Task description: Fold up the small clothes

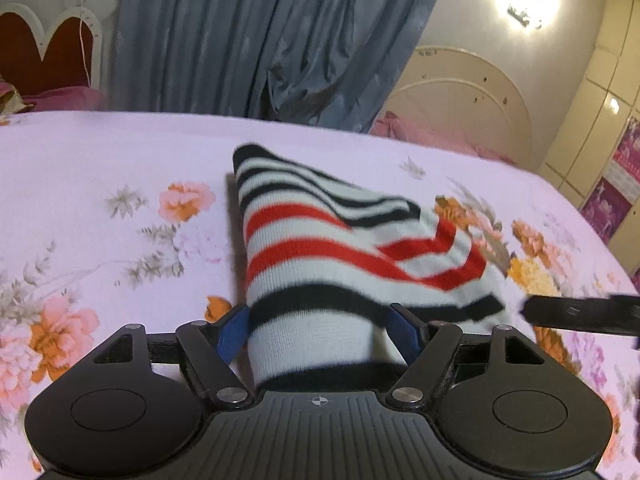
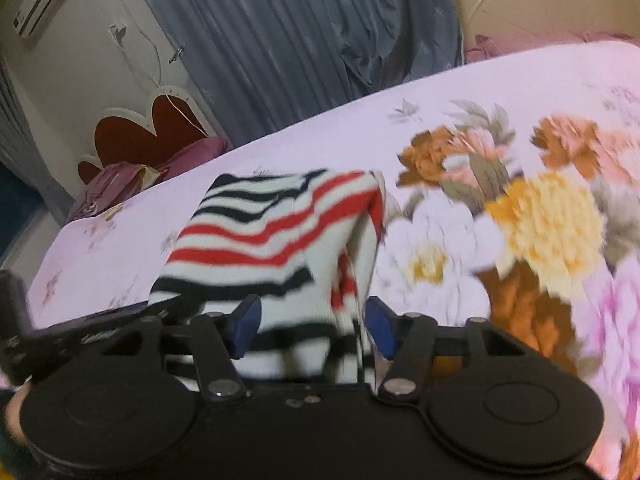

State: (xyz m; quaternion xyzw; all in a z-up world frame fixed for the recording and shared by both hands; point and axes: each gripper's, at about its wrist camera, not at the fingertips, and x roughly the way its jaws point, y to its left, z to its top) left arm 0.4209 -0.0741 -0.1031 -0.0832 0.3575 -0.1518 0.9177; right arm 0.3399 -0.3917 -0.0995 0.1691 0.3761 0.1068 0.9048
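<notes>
Black tongs [image 1: 320, 330], blue finger pads [image 1: 232, 336], silver pivot screws, round housings, ribbed centre plate with crosshair mark

— What's the sock [image 1: 320, 248] made of?

— Ribbed knit cloth, soft and matt, a little fuzzy along its stripes.

— And the sheet [image 1: 100, 160] under the sock?

— Smooth printed cotton-like cloth, matt.

— The gripper [image 1: 320, 332] at the sock's near end?

— Matt black plastic, ribbed on the body, with shiny metal pivot pins and dull blue pads [image 1: 232, 334].

— Behind the sock?

— A curtain [image 1: 260, 36] of faintly glossy cloth.
</notes>
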